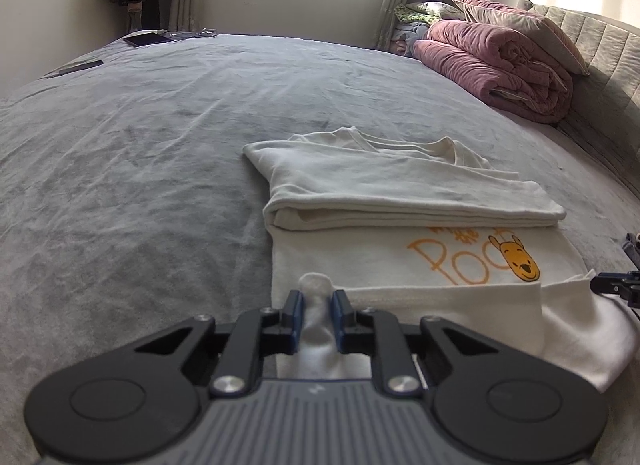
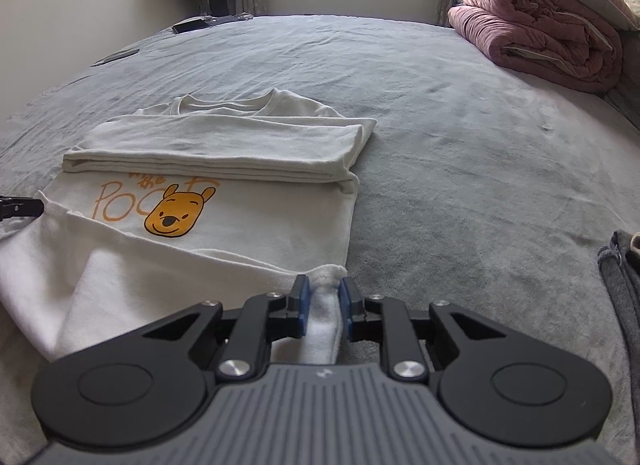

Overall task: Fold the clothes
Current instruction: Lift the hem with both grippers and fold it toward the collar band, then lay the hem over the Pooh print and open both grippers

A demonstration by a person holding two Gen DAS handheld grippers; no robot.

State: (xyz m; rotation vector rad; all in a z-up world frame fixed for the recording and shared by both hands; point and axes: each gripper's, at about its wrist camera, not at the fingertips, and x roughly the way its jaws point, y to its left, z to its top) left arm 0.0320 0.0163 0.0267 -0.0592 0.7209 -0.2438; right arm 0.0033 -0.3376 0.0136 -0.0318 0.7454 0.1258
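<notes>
A white T-shirt (image 1: 400,193) with an orange bear print (image 1: 519,259) lies on the grey bed, its sleeves folded in as a band across the chest. My left gripper (image 1: 316,301) is shut on the near-left corner of the hem, white cloth bunched between the blue pads. In the right wrist view the same T-shirt (image 2: 224,145) shows its bear print (image 2: 176,213), and my right gripper (image 2: 324,297) is shut on the near-right hem corner. Both corners are lifted slightly, and the hem edge sags between them. The right gripper's tip (image 1: 616,285) shows at the left view's right edge.
The grey bedspread (image 1: 160,145) stretches far and left. A rolled pink quilt (image 1: 500,65) and pillows lie by the headboard at the far right. Dark flat items (image 1: 146,39) lie at the far-left bed edge. Grey clothing (image 2: 624,297) lies to the right of my right gripper.
</notes>
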